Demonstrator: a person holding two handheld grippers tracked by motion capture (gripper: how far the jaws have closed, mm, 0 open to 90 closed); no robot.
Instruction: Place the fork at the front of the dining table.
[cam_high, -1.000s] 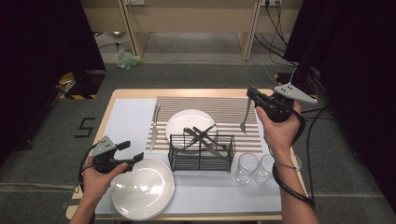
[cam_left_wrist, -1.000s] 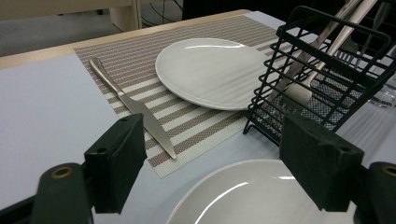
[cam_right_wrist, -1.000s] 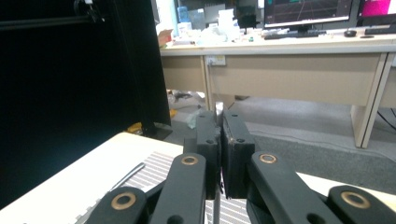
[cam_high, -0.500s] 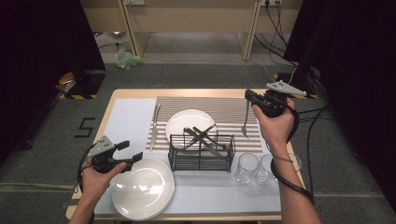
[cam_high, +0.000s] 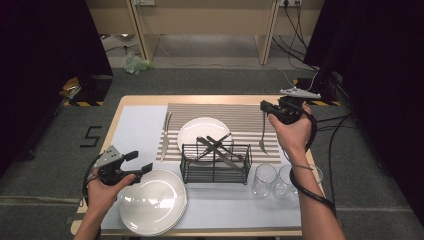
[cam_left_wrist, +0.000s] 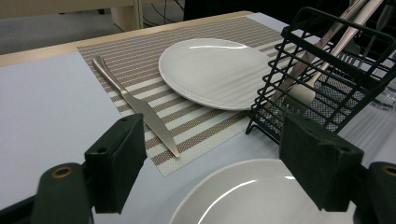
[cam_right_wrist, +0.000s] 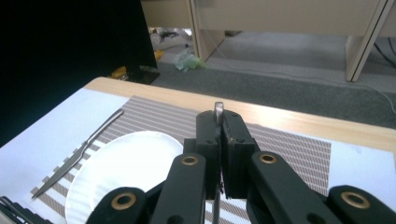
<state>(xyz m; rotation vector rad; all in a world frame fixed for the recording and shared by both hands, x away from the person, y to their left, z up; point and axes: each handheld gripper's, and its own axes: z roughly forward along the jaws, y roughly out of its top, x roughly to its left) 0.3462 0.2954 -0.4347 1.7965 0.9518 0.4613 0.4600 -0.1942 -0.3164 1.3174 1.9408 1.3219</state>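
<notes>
The left tool (cam_high: 140, 162) waits wide and empty beside the stacked white plates (cam_high: 152, 202), while the right tool (cam_high: 266, 108) pinches the silver metal fork (cam_high: 262, 134) hanging tines-down over the striped placemat (cam_high: 250, 114), right of the small white plate (cam_high: 202, 131).

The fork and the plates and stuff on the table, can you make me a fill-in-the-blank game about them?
1. The right gripper is shut on the handle of a ____.
2. The knife lies on the striped ____, left of the small plate.
3. The black wire basket holds ____, leaning crossed inside it.
4. The left gripper has its jaws ____, beside the big plate.

Missing words: fork; placemat; cutlery; open
</notes>
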